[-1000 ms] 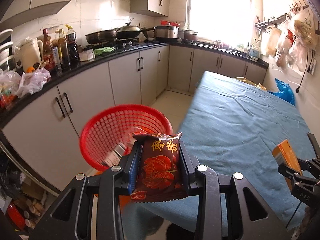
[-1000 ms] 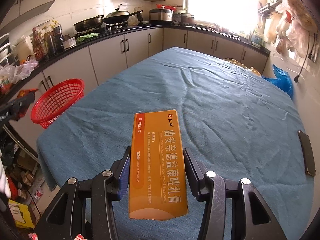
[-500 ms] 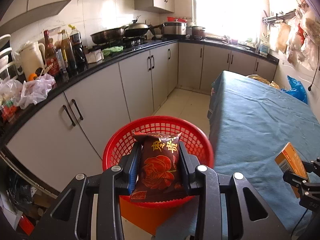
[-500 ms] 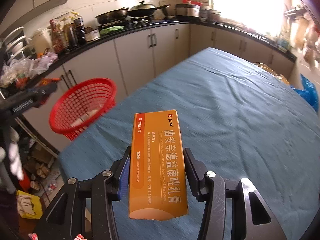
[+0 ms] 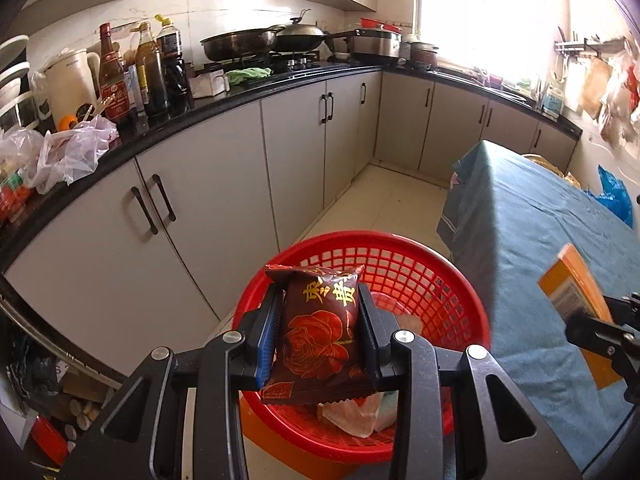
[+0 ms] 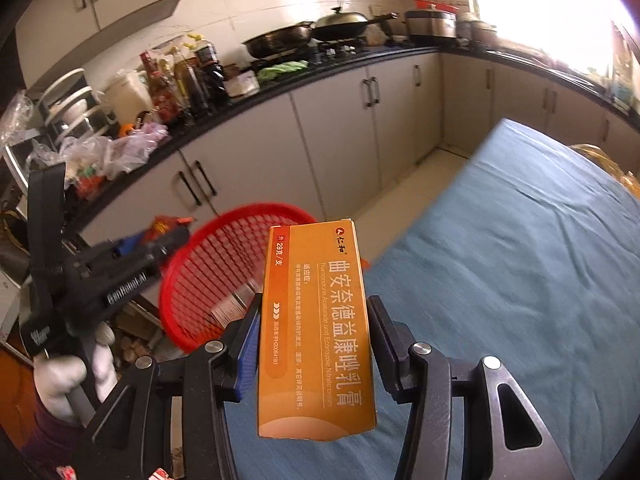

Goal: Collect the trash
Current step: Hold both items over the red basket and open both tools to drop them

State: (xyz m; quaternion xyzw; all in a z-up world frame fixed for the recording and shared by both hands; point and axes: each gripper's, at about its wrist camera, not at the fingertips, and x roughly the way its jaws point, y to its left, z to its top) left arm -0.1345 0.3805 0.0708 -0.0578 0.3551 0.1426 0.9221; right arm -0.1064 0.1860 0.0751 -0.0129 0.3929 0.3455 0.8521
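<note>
The left gripper [image 5: 320, 332] has its jaws pinching a dark red snack packet [image 5: 318, 336] by its two long sides; the packet stands upright between them, its top edge poking above the jaws; it hangs over the red basket [image 5: 420, 276], which sits on the floor just beside the corner of the blue-covered counter [image 5: 532, 240]. Inside the basket some crumpled wrappers [image 5: 360, 412] lie at the bottom, partly hidden behind the packet.

The right gripper [image 6: 316, 344] has its jaws pinching an orange box [image 6: 316, 332] printed with Chinese lettering; the box is held lengthwise, pointing forward and reaching well past the jaws; it is above the near edge of the blue cloth, with the basket [image 6: 208, 280] to its left and lower down. In the right wrist view the left gripper [image 6: 160, 240] shows at the left, blurred, held by a white-gloved hand [image 6: 72, 376].

Behind, a black worktop [image 5: 224, 100] carries bottles [image 5: 152, 68], a kettle [image 5: 72, 80], plastic bags [image 5: 68, 156] and pans [image 5: 240, 42] on the stove.
</note>
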